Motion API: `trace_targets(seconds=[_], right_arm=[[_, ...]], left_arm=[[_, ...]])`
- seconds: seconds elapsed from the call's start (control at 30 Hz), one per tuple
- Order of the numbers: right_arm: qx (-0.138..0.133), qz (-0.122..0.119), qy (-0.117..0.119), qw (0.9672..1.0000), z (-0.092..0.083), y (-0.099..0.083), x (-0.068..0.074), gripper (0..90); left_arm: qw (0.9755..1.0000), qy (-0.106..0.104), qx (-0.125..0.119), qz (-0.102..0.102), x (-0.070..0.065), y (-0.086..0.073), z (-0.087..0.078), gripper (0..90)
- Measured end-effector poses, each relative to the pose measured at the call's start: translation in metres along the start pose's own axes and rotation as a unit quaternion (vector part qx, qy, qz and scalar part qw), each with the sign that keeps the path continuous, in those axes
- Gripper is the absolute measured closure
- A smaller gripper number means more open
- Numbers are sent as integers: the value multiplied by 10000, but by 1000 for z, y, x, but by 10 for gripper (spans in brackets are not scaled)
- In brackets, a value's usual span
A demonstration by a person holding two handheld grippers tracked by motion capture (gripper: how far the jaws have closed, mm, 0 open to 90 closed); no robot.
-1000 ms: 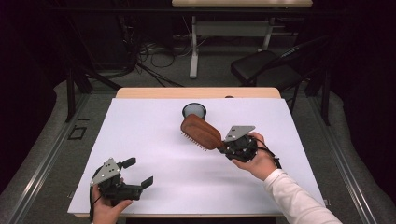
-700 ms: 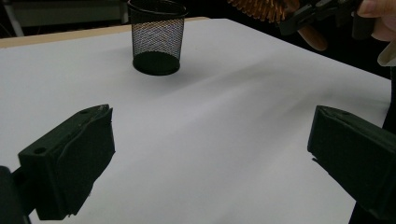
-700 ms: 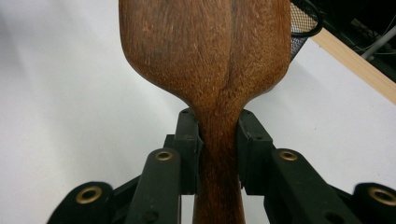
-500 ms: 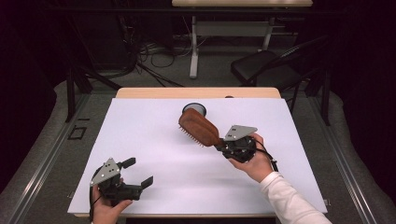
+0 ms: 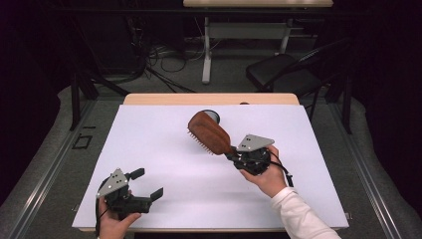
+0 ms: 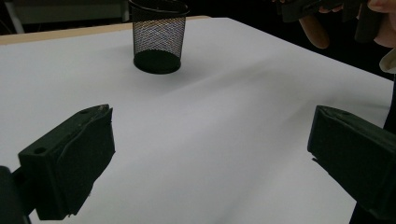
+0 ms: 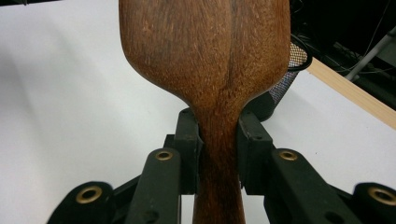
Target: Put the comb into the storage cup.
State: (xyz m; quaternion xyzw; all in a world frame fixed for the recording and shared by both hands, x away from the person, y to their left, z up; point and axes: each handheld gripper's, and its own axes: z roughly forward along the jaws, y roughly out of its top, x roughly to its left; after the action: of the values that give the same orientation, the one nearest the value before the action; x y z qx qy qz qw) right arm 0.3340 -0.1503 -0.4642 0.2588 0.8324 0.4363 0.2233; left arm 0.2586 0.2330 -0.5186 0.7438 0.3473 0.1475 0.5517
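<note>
Gripping wooden hairbrush w/ right gripper; left gripper spread; mesh cup empty.

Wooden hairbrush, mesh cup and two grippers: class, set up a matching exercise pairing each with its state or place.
1 brown wooden hairbrush
2 black mesh cup
3 left gripper
4 right gripper

a jaws wide apart, nothing between
b held by its handle above the white table sheet
c upright near the far edge
d clamped on a handle

Pairs: 1-b, 2-c, 3-a, 4-d
</note>
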Motion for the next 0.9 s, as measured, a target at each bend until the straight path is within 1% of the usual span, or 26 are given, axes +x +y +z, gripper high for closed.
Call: trace_targets(seconds=[0.07, 0.2, 0.27, 0.3, 0.4, 0.43, 0.5, 0.6, 0.7, 0.83, 0.9], right_arm=[[-59, 50, -11, 10000, 0, -1, 1, 729], [-179, 113, -88, 9997, -1, -3, 2, 729], [-233, 148, -124, 9995, -1, -4, 3, 729], [-254, 141, -153, 9995, -1, -5, 4, 729], [-316, 116, -225, 9992, -1, -7, 6, 729], [-340, 144, -237, 9990, 0, -8, 7, 729], [-373, 143, -266, 9988, 1, -10, 8, 729], [-415, 125, -321, 9985, 1, -13, 10, 729], [-460, 131, -319, 9983, 1, -15, 10, 729], [-501, 107, -375, 9980, -1, -15, 10, 729], [-523, 114, -396, 9978, -2, -16, 10, 729]], left_arm=[[10000, -15, 9, -9, 0, 0, 1, 7], [10000, 34, 47, -4, 1, 0, 2, 7], [10000, 38, 15, -63, 2, 1, 3, 7], [9999, 70, 44, -67, 3, 2, 3, 7], [9998, 93, 31, -159, 5, 3, 4, 7], [9998, 113, 27, -188, 6, 4, 5, 7], [9997, 102, 39, -235, 7, 7, 7, 7], [9994, 131, 22, -322, 7, 13, 9, 7], [9991, 90, 50, -414, 8, 20, 13, 7], [9991, 98, 58, -414, 7, 32, 20, 7], [9989, 45, 33, -461, 8, 38, 24, 7]])
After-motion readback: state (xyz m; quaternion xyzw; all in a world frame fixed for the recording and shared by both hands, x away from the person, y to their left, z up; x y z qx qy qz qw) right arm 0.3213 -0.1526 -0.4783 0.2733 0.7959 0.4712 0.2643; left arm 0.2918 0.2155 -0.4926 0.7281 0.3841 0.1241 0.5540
